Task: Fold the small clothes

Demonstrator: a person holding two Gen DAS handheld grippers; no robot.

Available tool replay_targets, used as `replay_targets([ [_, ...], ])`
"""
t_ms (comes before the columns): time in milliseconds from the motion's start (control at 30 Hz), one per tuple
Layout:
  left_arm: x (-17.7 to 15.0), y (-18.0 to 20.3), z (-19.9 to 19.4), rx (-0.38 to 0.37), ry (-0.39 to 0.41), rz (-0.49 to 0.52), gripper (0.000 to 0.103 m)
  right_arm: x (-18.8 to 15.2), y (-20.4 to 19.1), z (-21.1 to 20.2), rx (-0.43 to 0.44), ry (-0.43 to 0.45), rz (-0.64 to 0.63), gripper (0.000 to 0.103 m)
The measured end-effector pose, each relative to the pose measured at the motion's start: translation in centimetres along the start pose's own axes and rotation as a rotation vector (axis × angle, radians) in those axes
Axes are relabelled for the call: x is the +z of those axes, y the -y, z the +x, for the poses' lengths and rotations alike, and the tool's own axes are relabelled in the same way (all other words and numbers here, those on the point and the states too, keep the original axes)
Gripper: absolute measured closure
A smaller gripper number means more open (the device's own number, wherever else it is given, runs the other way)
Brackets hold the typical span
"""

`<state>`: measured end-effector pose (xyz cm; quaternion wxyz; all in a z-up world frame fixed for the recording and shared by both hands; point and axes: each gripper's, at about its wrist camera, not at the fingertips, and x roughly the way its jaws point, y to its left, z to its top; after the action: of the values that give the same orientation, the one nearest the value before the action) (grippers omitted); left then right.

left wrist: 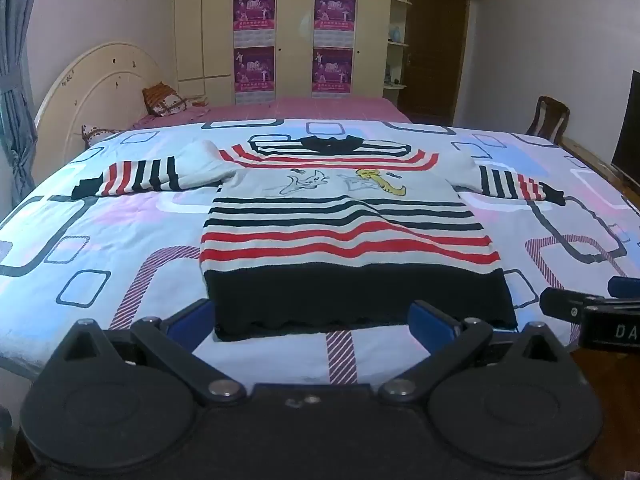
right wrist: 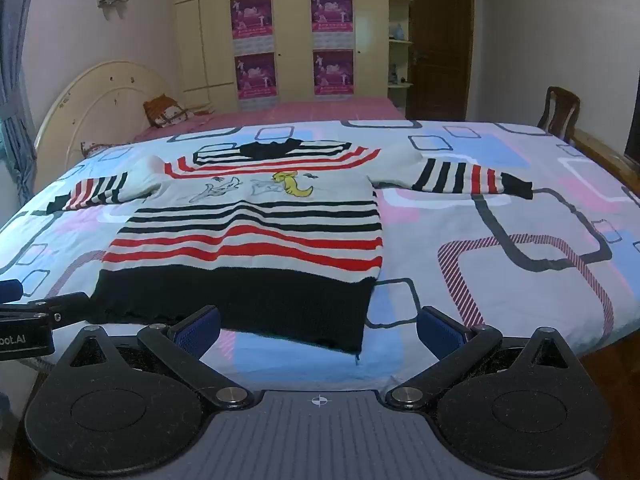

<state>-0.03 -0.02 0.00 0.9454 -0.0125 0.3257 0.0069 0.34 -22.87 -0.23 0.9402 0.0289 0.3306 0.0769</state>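
A small striped sweater [left wrist: 344, 224] lies flat and face up on the bed, with white, red and black bands, a cartoon print on the chest and a wide black hem nearest me. Both sleeves are spread out sideways. It also shows in the right wrist view [right wrist: 248, 240]. My left gripper [left wrist: 314, 316] is open and empty, its blue pads just in front of the black hem. My right gripper [right wrist: 320, 328] is open and empty at the hem's right corner. Each gripper shows at the edge of the other's view.
The bed has a patterned sheet [left wrist: 120, 240] with rounded squares. A cream headboard [left wrist: 92, 92] and pillows [left wrist: 164, 100] stand at the far left. A wooden chair [left wrist: 548, 120] is at the far right, wardrobes with posters [left wrist: 296, 40] behind, a wooden floor [right wrist: 624, 364] to my right.
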Motion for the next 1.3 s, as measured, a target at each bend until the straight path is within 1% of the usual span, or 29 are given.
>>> replay_targets([
  [100,-0.1,0.0,-0.1,0.0,0.004,0.005,0.0,0.0,0.1,0.0,0.013,-0.005,0.009,0.0],
  [267,-0.3,-0.3,-0.6,-0.005,0.003,0.004,0.0,0.0,0.2,-0.1,0.011,-0.003,0.01,0.0],
  [300,0.1,0.6,-0.5,0.006,0.0,0.02,0.0,0.0,0.2,-0.2,0.011,-0.003,0.01,0.0],
  [567,0.2,0.8,-0.8,0.017,-0.004,0.008,0.0,0.0,0.4,-0.3,0.014,-0.004,0.008,0.0],
  [600,0.1,0.3,-0.2,0.013,-0.007,0.007,0.0,0.0,0.4,-0.3,0.014,-0.004,0.007,0.0],
  [1300,0.1,0.4,-0.3,0.017,-0.004,0.011,0.0,0.4,0.3,-0.5,0.016,0.004,0.008,0.0],
])
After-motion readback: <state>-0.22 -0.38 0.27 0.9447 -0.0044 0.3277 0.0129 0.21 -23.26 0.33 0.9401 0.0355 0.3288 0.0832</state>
